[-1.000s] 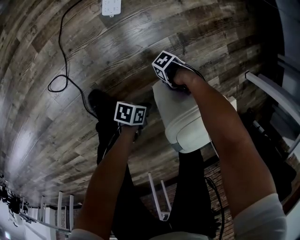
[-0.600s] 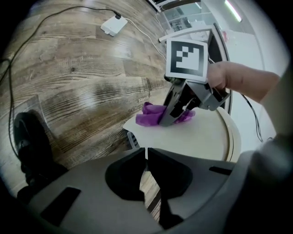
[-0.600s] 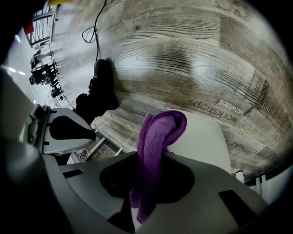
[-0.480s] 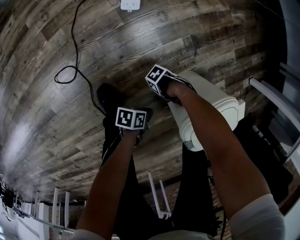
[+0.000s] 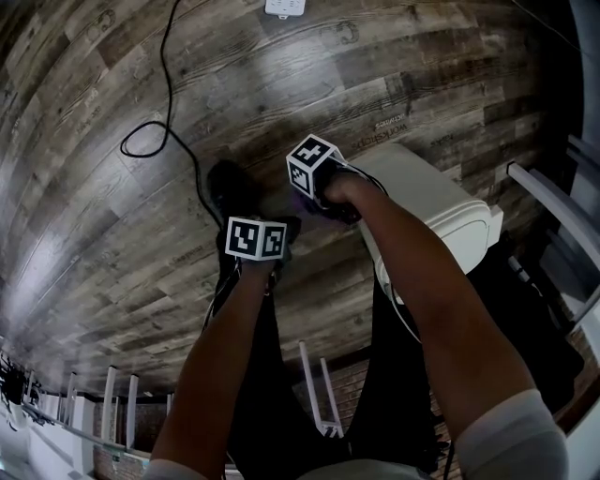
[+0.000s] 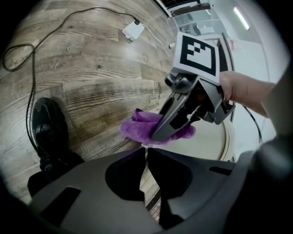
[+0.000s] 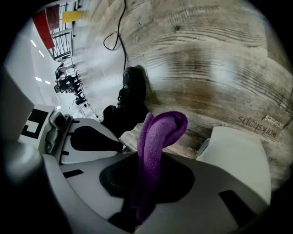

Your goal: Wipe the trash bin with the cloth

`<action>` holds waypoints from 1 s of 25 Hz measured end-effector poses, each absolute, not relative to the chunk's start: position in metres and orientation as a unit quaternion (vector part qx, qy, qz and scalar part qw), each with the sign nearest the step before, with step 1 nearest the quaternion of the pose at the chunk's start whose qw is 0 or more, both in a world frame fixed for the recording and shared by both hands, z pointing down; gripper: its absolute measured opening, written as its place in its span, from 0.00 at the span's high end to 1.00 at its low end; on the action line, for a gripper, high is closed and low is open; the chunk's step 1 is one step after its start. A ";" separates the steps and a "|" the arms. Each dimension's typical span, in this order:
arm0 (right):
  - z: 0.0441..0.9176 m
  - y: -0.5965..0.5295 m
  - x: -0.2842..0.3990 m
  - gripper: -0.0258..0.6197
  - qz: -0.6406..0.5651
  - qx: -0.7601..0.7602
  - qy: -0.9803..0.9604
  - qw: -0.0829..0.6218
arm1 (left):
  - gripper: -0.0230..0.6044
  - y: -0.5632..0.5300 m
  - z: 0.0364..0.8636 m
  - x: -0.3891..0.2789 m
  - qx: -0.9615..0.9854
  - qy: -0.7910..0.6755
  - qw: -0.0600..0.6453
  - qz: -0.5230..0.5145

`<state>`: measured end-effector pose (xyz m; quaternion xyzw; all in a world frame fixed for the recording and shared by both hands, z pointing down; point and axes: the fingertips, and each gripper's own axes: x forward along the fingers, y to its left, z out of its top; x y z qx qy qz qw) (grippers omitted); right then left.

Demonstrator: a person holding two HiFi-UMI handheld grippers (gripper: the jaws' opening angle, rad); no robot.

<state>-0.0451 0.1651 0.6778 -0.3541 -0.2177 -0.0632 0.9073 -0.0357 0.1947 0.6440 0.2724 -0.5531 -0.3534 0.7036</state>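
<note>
On my right gripper (image 7: 147, 160) the jaws are clamped on the cloth (image 7: 158, 132), a purple, fleecy rag folded into a thick loop that stands up out of the grip and curls over at its top. The trash bin (image 5: 431, 202) sits to the right of both grippers on the floor (image 5: 94, 187). It is a smooth, off-white plastic body with rounded corners and a gently domed lid. The floor is grey-brown wood plank with heavy grain.

The left gripper view shows me what the head view mostly hides behind the marker cube. There the right gripper's dark fingers hold the rag bunched at the bin's left rim, and the fabric overlaps the lid edge. I cannot tell whether it is pressing down.

My left gripper (image 6: 145, 157) carries nothing. Its matte grey jaws are pressed together, with only a thin slit between them through which plank shows. In the head view it hangs just left of the bin and near a black shoe (image 5: 230, 187).

The right gripper view alone shows printed lettering (image 7: 256, 121) on a plank beside the bin. Farther off, a thin black cable (image 5: 164, 94) loops across the boards towards a white plug block (image 5: 289, 7).
</note>
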 end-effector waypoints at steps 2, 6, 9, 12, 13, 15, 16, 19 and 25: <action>0.683 0.160 -0.061 0.84 -0.080 -0.360 -0.234 0.899 | 0.95 0.197 0.647 -0.042 0.271 -0.558 0.703 -0.349; 0.692 0.136 -0.100 0.84 -0.095 -0.357 -0.268 0.890 | 0.95 0.186 0.650 -0.060 0.278 -0.565 0.698 -0.340; 0.697 0.107 -0.131 0.83 -0.103 -0.346 -0.291 0.886 | 0.95 0.170 0.651 -0.075 0.286 -0.572 0.693 -0.333; 0.704 0.067 -0.161 0.84 -0.124 -0.333 -0.308 0.882 | 0.95 0.152 0.654 -0.085 0.295 -0.576 0.689 -0.327; 0.706 0.052 -0.170 0.84 -0.131 -0.327 -0.312 0.882 | 0.95 0.146 0.656 -0.087 0.297 -0.577 0.688 -0.324; 0.711 0.023 -0.186 0.83 -0.141 -0.313 -0.319 0.883 | 0.95 0.135 0.661 -0.091 0.301 -0.577 0.689 -0.317; 0.713 0.008 -0.193 0.84 -0.144 -0.306 -0.322 0.885 | 0.95 0.130 0.664 -0.093 0.303 -0.577 0.690 -0.313; 0.719 -0.033 -0.205 0.83 -0.148 -0.286 -0.326 0.889 | 0.95 0.117 0.672 -0.096 0.310 -0.578 0.694 -0.299; 0.732 -0.097 -0.217 0.83 -0.166 -0.259 -0.324 0.895 | 0.95 0.098 0.687 -0.107 0.314 -0.581 0.696 -0.280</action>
